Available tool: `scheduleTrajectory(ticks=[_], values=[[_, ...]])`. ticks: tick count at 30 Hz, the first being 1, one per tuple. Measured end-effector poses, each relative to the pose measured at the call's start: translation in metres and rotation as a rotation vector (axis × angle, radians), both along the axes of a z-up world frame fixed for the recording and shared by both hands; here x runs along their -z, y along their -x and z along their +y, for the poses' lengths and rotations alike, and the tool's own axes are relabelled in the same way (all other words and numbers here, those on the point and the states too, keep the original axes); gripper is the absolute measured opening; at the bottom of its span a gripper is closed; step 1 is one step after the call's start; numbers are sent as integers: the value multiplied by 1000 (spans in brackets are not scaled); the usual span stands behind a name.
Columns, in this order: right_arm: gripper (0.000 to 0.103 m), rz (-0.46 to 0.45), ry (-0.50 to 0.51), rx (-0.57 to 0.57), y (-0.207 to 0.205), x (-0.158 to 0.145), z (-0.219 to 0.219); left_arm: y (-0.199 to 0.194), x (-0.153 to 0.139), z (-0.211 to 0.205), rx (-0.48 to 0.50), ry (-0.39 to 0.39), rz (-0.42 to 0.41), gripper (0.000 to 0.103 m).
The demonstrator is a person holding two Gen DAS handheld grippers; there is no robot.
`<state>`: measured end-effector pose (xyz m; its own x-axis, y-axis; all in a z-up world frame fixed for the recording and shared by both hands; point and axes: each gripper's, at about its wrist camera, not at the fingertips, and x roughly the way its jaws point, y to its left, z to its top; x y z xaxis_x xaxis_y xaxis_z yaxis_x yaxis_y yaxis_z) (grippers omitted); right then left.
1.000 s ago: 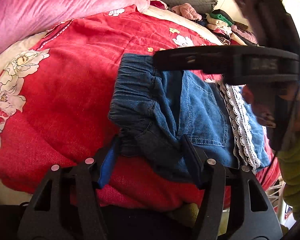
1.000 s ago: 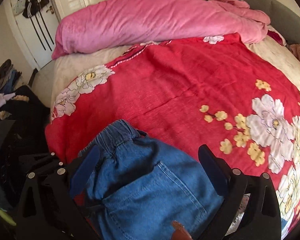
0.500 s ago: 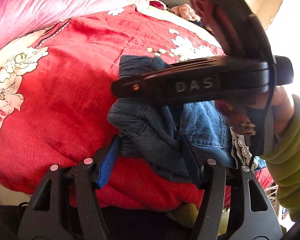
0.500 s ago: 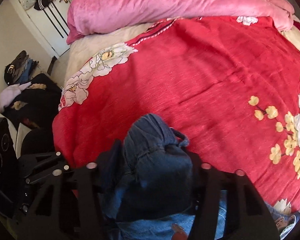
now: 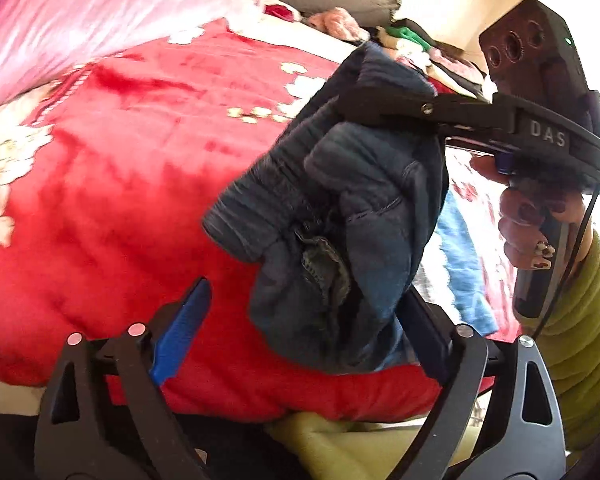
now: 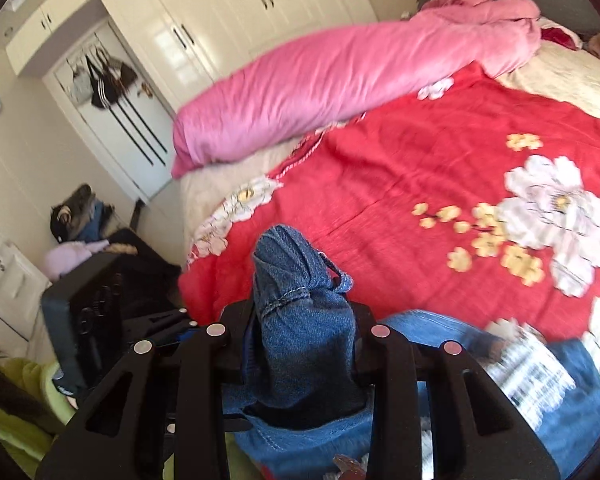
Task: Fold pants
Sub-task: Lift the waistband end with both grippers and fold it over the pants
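One red flowered bedspread (image 6: pixel 420 168) fills both my views. Above it hang the denim pants (image 5: pixel 340 208), lifted by their bunched waistband in my right gripper (image 6: pixel 300 344), whose jaws have just closed on them. My left gripper (image 5: pixel 300 320) has just opened, spread wide around the hanging denim without pinching it.

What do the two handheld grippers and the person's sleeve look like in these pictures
Both are black plastic. The left gripper has angular cut-out fingers, silver rivets and blue pads. The right gripper carries white DAS lettering, a box with round lenses and a green light, a pistol handle and a thin black cable. The sleeve is olive-green ribbed knit.
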<state>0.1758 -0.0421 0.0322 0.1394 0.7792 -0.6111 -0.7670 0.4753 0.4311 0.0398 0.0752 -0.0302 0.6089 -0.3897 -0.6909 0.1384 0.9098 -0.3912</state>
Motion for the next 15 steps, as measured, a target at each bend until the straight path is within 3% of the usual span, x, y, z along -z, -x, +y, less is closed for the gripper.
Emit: scheduleTrajectory(ticks=[1,4,9,11,13,15], values=[[30,-2,-9,11,0,-2,-8,-3,-1,-5,21,19,5,83],[30,-3,-36,52,-1,-6,-36,-9,-8,-23,70,74,-3,57],[35,-10,-76,135,-3,-10,-75,-15,-24,-60,143,46,-44,56],[62,-18,-88,199,-2,-9,-97,-15,-28,-74,180,42,-61,56],[76,-2,-81,307,1,-3,-126,-13,-28,-89,214,29,-67,57],[77,28,-88,401,9,7,-156,-9,-22,-106,275,21,-63,59]])
